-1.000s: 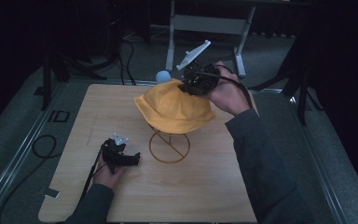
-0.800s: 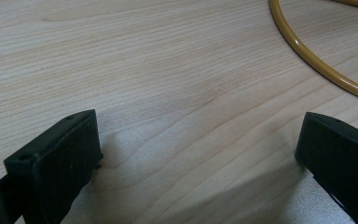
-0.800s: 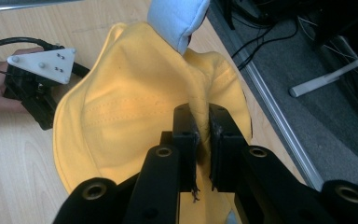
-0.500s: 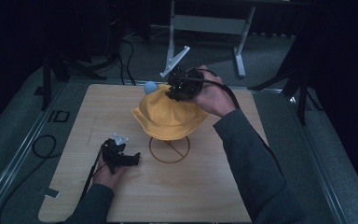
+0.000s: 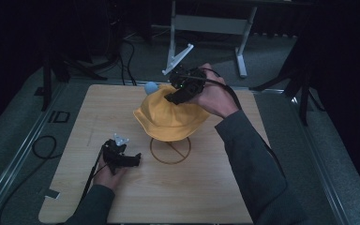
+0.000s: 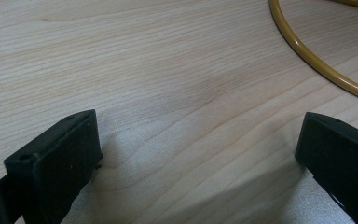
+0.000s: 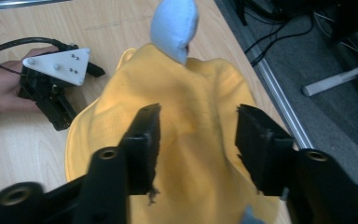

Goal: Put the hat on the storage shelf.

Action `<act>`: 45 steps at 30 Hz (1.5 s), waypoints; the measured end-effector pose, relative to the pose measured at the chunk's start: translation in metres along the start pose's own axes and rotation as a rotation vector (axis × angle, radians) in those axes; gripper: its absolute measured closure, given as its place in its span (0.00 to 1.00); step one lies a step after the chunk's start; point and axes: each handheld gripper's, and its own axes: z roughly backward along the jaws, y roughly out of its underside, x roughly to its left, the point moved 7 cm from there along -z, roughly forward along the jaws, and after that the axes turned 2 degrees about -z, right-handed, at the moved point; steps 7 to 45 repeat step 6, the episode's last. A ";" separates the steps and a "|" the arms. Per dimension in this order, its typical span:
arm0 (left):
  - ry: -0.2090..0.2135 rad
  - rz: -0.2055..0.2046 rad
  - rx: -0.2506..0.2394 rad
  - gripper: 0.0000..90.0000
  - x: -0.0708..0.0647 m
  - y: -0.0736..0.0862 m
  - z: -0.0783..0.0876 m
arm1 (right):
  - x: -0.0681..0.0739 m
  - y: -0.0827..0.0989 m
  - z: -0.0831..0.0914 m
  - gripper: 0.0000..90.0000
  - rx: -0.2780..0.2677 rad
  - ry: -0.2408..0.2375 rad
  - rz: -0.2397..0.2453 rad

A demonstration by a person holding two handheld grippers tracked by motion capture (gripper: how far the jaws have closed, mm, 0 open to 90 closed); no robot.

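A yellow bucket hat of soft, creased cloth sits draped over a stand whose round yellow ring base lies on the pale wood-grain table; the hat's hollow crown hides whatever holds it up, and a light blue rounded pad pokes out just behind its far rim. In the right gripper view that pad looks like stitched fabric, egg-shaped, rising above the hat. The right gripper rests at the top of the hat's crown, its black jaws spread apart with yellow cloth between them but not pinched. The left gripper lies low on the table near the ring base, held in the person's left hand; its jaws stand wide apart over bare wood, with a curved stretch of the smooth ring just ahead. Compared with half a second ago, the hat has shifted little, while the right gripper has turned and settled lower onto the crown; a second ago the hat sat higher and more to the right, off the ring's centre. The left gripper has stayed where it was.
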 end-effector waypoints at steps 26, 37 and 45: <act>0.000 -0.001 0.000 0.00 0.000 0.000 0.000 | -0.003 0.004 0.006 0.47 -0.005 0.024 0.009; 0.000 -0.001 0.000 0.00 0.000 0.000 0.000 | -0.003 0.004 0.006 0.47 -0.005 0.024 0.009; 0.000 -0.001 0.000 0.00 0.000 0.000 0.000 | -0.003 0.004 0.006 0.47 -0.005 0.024 0.009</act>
